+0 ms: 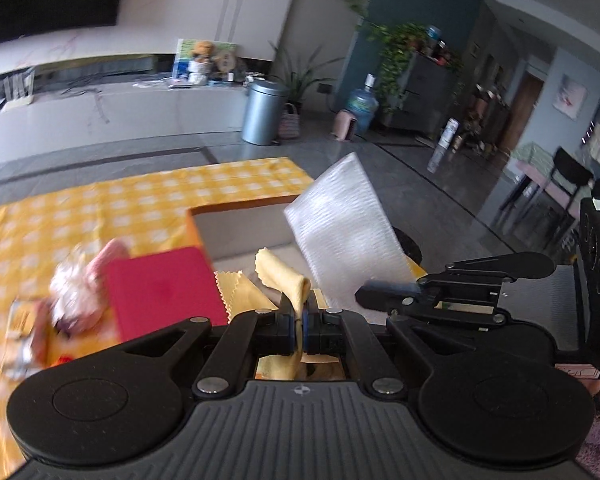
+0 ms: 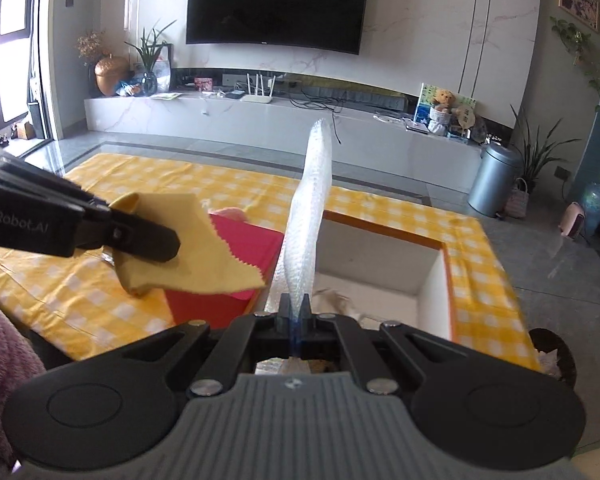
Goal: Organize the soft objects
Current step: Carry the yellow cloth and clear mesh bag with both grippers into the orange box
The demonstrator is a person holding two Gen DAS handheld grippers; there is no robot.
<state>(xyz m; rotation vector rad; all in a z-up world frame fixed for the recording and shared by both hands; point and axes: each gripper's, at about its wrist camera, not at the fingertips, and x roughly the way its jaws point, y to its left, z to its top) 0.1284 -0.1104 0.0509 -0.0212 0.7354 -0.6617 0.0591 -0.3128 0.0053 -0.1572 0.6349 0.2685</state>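
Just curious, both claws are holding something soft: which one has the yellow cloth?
The left claw is shut on the yellow cloth with zigzag edges; the right claw grips the white bubble-wrap sheet instead.

Table w/ yellow checked cloth (image 2: pixel 228 184), red box (image 1: pixel 164 292), soft toy (image 1: pixel 80 296)

Only one text reads: pale lettering "n Robot.AI", its start cut off by the frame edge, on the black side of the left tongs (image 2: pixel 168 246).

Ahead of me a dark television (image 2: pixel 278 2) hangs above a marble ledge, a grey bin (image 2: pixel 493 182) stands on the floor, and a water bottle (image 1: pixel 363 104) sits near potted plants (image 1: pixel 400 60).
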